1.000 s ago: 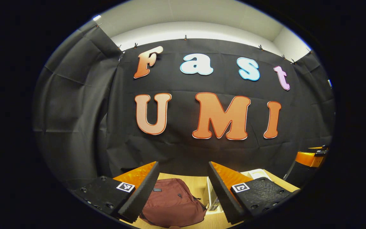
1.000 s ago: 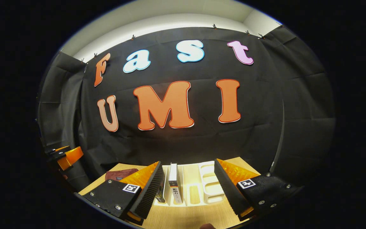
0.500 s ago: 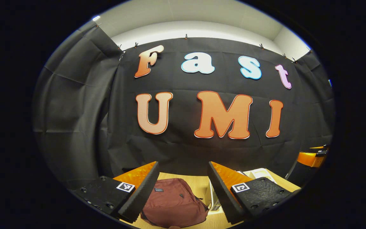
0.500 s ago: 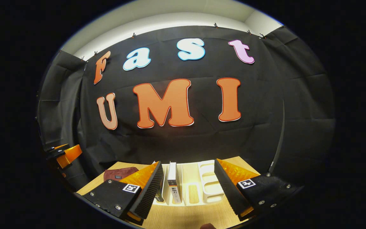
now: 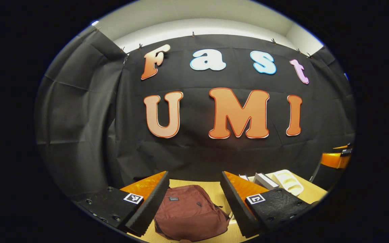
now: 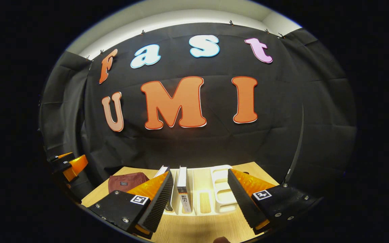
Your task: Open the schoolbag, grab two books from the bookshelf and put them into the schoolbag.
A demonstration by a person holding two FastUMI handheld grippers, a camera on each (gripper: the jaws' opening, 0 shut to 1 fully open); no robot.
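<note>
A maroon schoolbag point(image 5: 189, 212) lies flat and zipped on the wooden table point(image 5: 211, 190), straight ahead of my left gripper point(image 5: 194, 199), which hangs open above it. In the right gripper view the schoolbag point(image 6: 127, 181) sits at the far left of the table. A white bookshelf point(image 6: 221, 190) stands ahead of my open right gripper point(image 6: 199, 199), with two upright books in its left slots: a white-spined book point(image 6: 183, 189) and another book point(image 6: 163, 171) partly behind my left finger. The bookshelf point(image 5: 287, 180) and a book point(image 5: 265, 180) also appear at right in the left gripper view.
The other gripper's orange end point(image 6: 69, 165) pokes in at the left edge of the right gripper view, and an orange gripper part point(image 5: 336, 158) at the right edge of the left gripper view. Bare wood point(image 6: 194, 226) lies before the shelf.
Both grippers have tipped downward a little, so more of the table, schoolbag and bookshelf has come into sight. Both stay open and nothing has been touched.
</note>
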